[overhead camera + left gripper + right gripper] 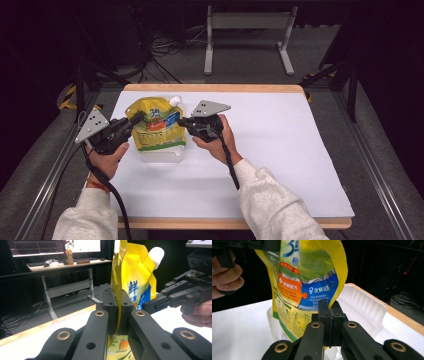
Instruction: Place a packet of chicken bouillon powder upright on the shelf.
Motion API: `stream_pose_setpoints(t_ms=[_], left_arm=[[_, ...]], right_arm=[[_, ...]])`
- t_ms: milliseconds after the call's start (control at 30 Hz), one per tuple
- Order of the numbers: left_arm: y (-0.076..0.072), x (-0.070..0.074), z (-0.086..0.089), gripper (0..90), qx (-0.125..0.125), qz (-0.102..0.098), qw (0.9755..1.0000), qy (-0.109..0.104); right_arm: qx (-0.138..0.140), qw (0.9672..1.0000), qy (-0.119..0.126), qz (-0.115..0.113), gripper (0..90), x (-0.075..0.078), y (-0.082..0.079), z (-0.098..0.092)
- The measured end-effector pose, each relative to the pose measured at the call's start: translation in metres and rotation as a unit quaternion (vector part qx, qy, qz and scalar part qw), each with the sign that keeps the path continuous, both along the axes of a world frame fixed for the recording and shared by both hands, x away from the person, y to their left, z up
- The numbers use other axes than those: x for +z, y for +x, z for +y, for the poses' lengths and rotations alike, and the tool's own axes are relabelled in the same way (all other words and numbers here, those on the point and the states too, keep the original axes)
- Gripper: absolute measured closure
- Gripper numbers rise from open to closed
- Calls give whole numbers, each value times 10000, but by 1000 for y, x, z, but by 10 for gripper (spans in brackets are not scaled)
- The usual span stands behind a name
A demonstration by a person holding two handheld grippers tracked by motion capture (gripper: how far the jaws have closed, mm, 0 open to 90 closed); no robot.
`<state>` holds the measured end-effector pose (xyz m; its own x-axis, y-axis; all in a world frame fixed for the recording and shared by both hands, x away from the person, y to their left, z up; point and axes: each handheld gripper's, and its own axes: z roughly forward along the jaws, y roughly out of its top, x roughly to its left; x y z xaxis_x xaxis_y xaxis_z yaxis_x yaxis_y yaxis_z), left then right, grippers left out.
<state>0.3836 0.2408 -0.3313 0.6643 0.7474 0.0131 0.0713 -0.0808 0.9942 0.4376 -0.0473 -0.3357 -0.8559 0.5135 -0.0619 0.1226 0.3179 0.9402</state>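
Observation:
A yellow spouted pouch [154, 124] with a white cap [174, 101] stands upright over a clear plastic tray [162, 156] on the white table cover [280, 150]. My left gripper [135, 120] is shut on the pouch's left edge. In the left gripper view its jaws pinch the thin yellow edge of the pouch [136, 277], below the cap [156, 253]. My right gripper [182, 121] is shut on the pouch's right edge. The right gripper view shows that gripper [331, 312] clamping the pouch [307, 285] at its lower side seam, with the tray [362, 305] just behind.
The table's wooden edge [210, 88] runs along the far side. Beyond it stand a grey metal frame [247, 30] and floor cables. A desk [67, 265] with monitors shows in the left gripper view. Bare white cover lies to the right of the pouch.

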Motion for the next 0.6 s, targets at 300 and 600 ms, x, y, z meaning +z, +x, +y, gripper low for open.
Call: stream_pose_setpoints(t_ms=[300, 600], left_arm=[[5, 9, 0, 873, -90, -42, 9999, -118], [3, -4, 3, 869, -189, 38, 9996, -208]], right_arm=[[-25, 9998, 178, 1, 900, 5, 6, 2], [42, 9997, 232, 101, 900, -5, 7, 1]])
